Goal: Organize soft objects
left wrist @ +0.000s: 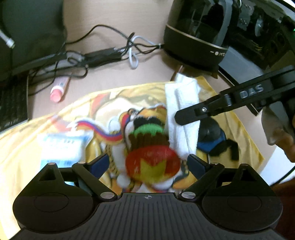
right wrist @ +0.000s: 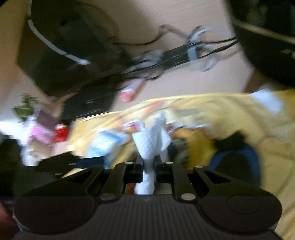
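- Plush (left wrist: 153,157) lies on the yellow cloth (left wrist: 46,129), right between your left gripper's (left wrist: 147,162) blue pads (left wrist: 100,163); pads stand wide apart, not touching it.
- Paper towel (right wrist: 150,142) is pinched in your right gripper (right wrist: 149,164), fingers clamped together on it, white sheet sticking up past the tips.
- Left view: the white towel (left wrist: 181,118) hangs across the cloth just right of the plush, right gripper's finger (left wrist: 202,110) over it.
- Tissue pack (left wrist: 60,147) sits left of the plush, on the cloth.
- Black-and-blue item (left wrist: 212,136) sits right of the towel; blurred.
- Pink tube (left wrist: 59,89) and cables (left wrist: 110,51) lie on the desk (left wrist: 114,16) beyond the cloth.
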`<state>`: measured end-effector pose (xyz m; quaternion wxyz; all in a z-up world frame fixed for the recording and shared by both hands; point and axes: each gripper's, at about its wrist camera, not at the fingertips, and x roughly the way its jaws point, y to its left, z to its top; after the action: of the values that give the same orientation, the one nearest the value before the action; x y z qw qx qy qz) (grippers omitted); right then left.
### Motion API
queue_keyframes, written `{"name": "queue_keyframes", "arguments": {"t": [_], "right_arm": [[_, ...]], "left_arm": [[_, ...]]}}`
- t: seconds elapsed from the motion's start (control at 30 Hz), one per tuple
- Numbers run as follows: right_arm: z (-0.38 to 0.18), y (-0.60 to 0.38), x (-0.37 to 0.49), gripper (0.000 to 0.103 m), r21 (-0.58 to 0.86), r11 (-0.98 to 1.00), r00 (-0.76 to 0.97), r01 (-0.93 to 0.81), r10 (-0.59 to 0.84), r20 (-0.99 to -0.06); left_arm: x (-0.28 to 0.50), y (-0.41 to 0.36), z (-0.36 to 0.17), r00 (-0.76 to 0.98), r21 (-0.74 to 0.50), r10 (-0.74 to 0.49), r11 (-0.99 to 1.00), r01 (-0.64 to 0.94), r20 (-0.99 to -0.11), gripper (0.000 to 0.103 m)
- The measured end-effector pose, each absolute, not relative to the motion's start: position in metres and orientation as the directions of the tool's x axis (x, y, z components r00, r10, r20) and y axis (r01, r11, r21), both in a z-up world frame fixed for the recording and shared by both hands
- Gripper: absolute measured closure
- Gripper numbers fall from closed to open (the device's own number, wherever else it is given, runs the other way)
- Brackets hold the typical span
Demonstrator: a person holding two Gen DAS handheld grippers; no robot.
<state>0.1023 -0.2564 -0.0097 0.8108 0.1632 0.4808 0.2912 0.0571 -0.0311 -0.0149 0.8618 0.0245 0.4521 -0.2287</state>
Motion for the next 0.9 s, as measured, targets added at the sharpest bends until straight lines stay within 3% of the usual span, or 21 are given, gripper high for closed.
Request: {"name": "queue_keyframes", "arguments": {"t": [0.07,0.23,0.33,0.43,0.5,0.53,0.57,0.6,0.77,0.9], "right_arm": [[-0.016,-0.243,0.099,0.089,0.578,0.746,0.315,-0.330,0.664,-0.678],[-0.030,-0.225,0.097,0.081,0.489,0.804,0.342,-0.338,0.589,-0.733],[-0.028,-0.226,0.097,0.060,0.430,0.835,0.385,-0.344,0.543,-0.747],[-0.032,-0.232,0.102,0.059,0.454,0.836,0.396,-0.310,0.547,-0.737],[-0.037,-0.235,0.108,0.061,0.495,0.822,0.399,-0.281,0.569,-0.719],[-0.040,-0.235,0.112,0.070,0.521,0.810,0.401,-0.269,0.586,-0.705],[-0.043,-0.234,0.115,0.086,0.539,0.799,0.406,-0.268,0.601,-0.689],[-0.045,-0.233,0.117,0.090,0.542,0.796,0.415,-0.268,0.603,-0.681],[-0.049,-0.259,0.117,0.092,0.404,0.886,0.504,-0.227,0.462,-0.730],[-0.049,-0.315,0.115,0.092,0.363,0.928,0.557,-0.077,0.342,-0.757]], "left_arm": [[0.053,-0.019,-0.018,0.471,-0.183,-0.375,0.896,0.403,-0.799,0.005],[0.053,-0.008,-0.029,0.451,-0.204,-0.359,0.912,0.357,-0.817,0.005],[0.054,-0.014,-0.030,0.439,-0.216,-0.384,0.897,0.386,-0.812,0.005],[0.053,-0.026,-0.031,0.418,-0.219,-0.412,0.873,0.437,-0.810,0.005],[0.053,-0.036,-0.033,0.400,-0.222,-0.430,0.855,0.469,-0.809,0.004],[0.054,-0.042,-0.035,0.394,-0.218,-0.431,0.849,0.481,-0.812,0.004],[0.055,-0.046,-0.035,0.395,-0.204,-0.423,0.849,0.488,-0.815,0.004],[0.055,-0.051,-0.036,0.398,-0.189,-0.414,0.848,0.495,-0.819,0.004],[0.057,-0.067,-0.028,0.449,-0.117,-0.391,0.843,0.524,-0.803,0.004],[0.064,-0.087,-0.031,0.466,-0.059,-0.360,0.837,0.543,-0.808,0.002]]}}
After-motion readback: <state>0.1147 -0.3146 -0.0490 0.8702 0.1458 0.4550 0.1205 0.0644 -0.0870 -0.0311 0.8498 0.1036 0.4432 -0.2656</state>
